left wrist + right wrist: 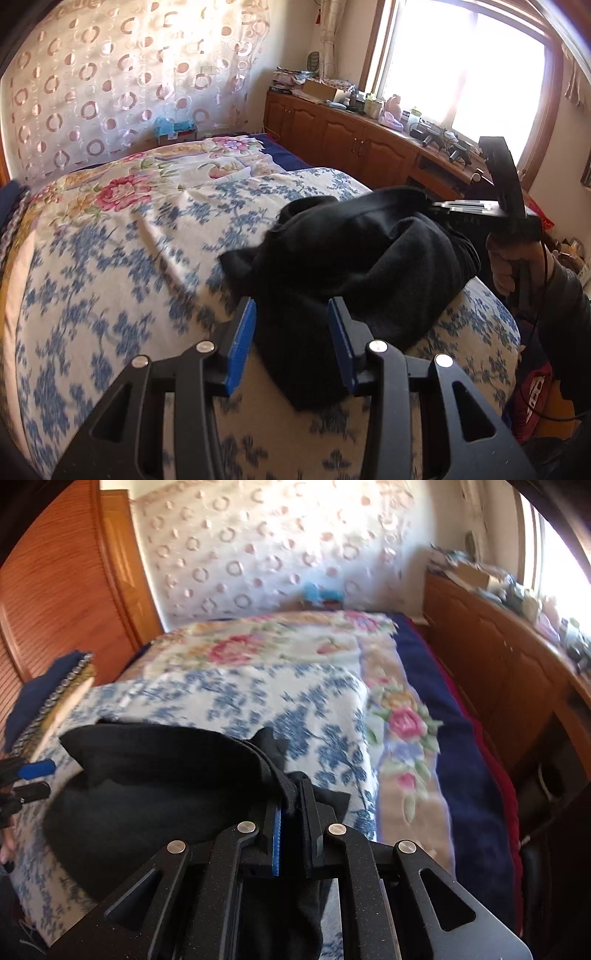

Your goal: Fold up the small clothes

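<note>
Item: black garment [354, 258], bunched on bed [110, 258]. My right gripper [291, 805] pinches its hem at 3 o'clock; left gripper [291, 332] half-spread, straddling cloth unclamped. Step: gathering edges. Next: left pinches.

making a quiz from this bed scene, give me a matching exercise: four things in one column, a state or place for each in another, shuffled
Things:
1. left tool
2. right tool
3. black garment
4. wooden cabinet

States or places:
A. under the window
B. shut on black cloth
C. bunched on the blue floral bedspread
D. open, pads either side of the cloth

Pairs: 1-D, 2-B, 3-C, 4-A
</note>
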